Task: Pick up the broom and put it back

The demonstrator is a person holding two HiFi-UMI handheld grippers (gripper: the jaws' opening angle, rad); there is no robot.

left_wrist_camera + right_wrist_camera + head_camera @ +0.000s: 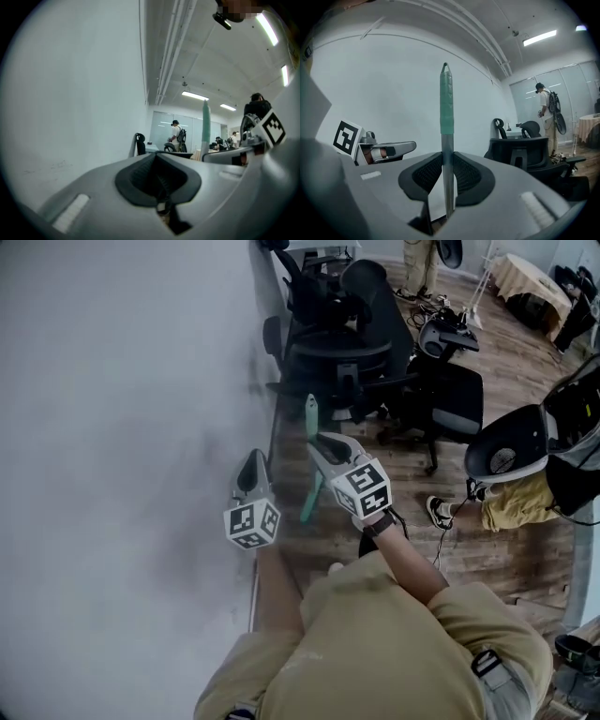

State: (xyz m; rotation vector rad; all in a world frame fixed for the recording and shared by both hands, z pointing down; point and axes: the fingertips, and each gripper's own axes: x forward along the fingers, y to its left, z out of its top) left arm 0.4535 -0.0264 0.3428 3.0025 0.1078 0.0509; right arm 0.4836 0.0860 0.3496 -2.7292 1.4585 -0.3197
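Two grippers, one load: the right gripper [448,164] pinched the broom [446,103] upright by its thin shaft, close to the wall [112,427]; the left gripper [158,168] was clenched on nothing. Gripped so narrowly, the pole might pivot or clip the chairs [342,352].

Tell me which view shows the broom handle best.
Right gripper view: the broom handle stands upright, clamped in the right gripper. Head view shows only green bits; left gripper view, a distant green sliver.
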